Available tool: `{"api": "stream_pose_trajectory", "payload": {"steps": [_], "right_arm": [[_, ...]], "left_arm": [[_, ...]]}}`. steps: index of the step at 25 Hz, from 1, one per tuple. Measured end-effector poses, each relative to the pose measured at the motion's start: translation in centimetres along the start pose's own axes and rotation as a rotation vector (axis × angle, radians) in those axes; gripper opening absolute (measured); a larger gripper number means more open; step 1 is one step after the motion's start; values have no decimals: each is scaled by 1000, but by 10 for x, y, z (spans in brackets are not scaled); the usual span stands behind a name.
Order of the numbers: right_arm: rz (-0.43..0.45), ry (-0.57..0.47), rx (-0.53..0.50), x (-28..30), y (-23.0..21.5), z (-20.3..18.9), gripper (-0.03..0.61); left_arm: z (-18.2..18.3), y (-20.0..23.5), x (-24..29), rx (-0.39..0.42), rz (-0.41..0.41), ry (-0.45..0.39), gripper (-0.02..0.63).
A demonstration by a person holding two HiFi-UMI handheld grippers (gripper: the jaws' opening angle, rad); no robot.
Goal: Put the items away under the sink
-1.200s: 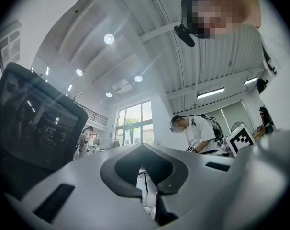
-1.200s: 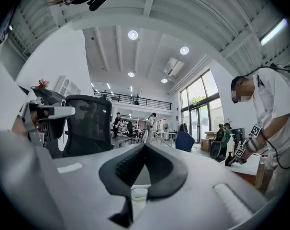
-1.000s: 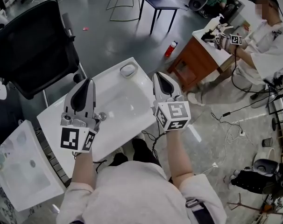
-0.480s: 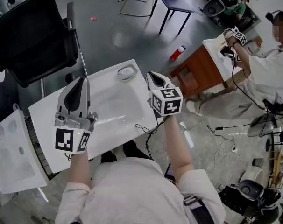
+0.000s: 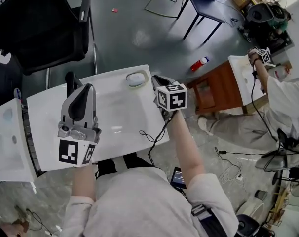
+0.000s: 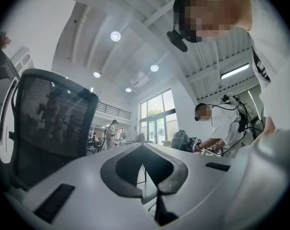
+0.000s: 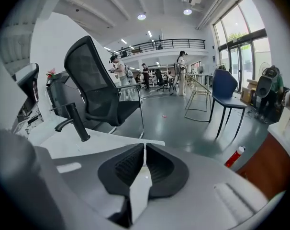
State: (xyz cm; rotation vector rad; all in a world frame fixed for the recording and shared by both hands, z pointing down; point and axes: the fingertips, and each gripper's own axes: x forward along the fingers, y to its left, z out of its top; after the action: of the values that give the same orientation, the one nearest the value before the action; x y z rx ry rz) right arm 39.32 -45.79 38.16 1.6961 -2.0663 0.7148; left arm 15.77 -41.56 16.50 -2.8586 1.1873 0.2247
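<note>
**Both tongs clenched and empty over the sink**

The left gripper (image 5: pixel 88 87) hangs above the left half of the white sink (image 5: pixel 121 116), just right of its black faucet (image 5: pixel 69 81). Its jaws are pressed tip to tip with nothing between them. The right gripper (image 5: pixel 157 78) is over the sink's right edge, its jaws closed to a hairline slit and gripping nothing. A small oval dish (image 5: pixel 136 78) sits on the sink's far rim, just left of that gripper's tip. A black cable (image 5: pixel 150 135) trails across the sink's near right corner. A black office chair (image 5: pixel 36 28) stands beyond the sink. A red bottle (image 5: pixel 199 63) lies on the floor well to its right.
</note>
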Motion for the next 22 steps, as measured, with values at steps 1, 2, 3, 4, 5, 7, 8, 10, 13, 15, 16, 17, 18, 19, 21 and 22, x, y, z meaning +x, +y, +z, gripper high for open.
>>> {"api": "stream_pose_trajectory", "payload": {"steps": [1, 2, 3, 4, 5, 7, 8, 10, 13, 15, 16, 17, 18, 19, 21, 22], "right_arm": [[8, 16, 0, 7, -2, -3, 26], [13, 31, 1, 13, -5, -7, 28], [19, 46, 3, 20, -7, -11, 32], [24, 62, 4, 26, -10, -14, 35], [28, 78, 3, 32, -12, -18, 35], [35, 113, 0, 45, -16, -26, 37], [36, 129, -1, 51, -18, -30, 43], [34, 152, -3, 62, -21, -36, 48], [25, 172, -9, 73, -25, -40, 48], [27, 187, -19, 78, -26, -44, 48], [30, 195, -23, 80, -26, -45, 49], [33, 201, -26, 82, -26, -47, 49], [36, 206, -26, 84, -26, -48, 51], [37, 210, -26, 85, -26, -49, 51], [37, 221, -27, 87, -26, -49, 52], [43, 228, -29, 89, -25, -50, 54]], "left_arm": [[-2, 0, -1, 2, 15, 3, 2], [-3, 1, -1, 4, 29, 6, 2], [-5, 1, -2, 7, 43, 9, 2], [-6, 2, -3, 10, 57, 14, 2], [-8, 4, -3, 13, 71, 19, 2], [-12, 7, -5, 17, 97, 29, 2], [-14, 9, -6, 17, 109, 34, 2], [-19, 14, -7, 17, 131, 42, 2], [-24, 18, -9, 17, 153, 53, 2], [-25, 18, -9, 19, 165, 59, 2], [-26, 19, -10, 19, 170, 61, 2], [-27, 19, -10, 20, 175, 64, 2], [-27, 20, -10, 21, 180, 67, 2], [-28, 20, -10, 22, 184, 70, 2], [-29, 20, -11, 24, 191, 73, 2], [-29, 20, -11, 25, 194, 73, 2]]}}
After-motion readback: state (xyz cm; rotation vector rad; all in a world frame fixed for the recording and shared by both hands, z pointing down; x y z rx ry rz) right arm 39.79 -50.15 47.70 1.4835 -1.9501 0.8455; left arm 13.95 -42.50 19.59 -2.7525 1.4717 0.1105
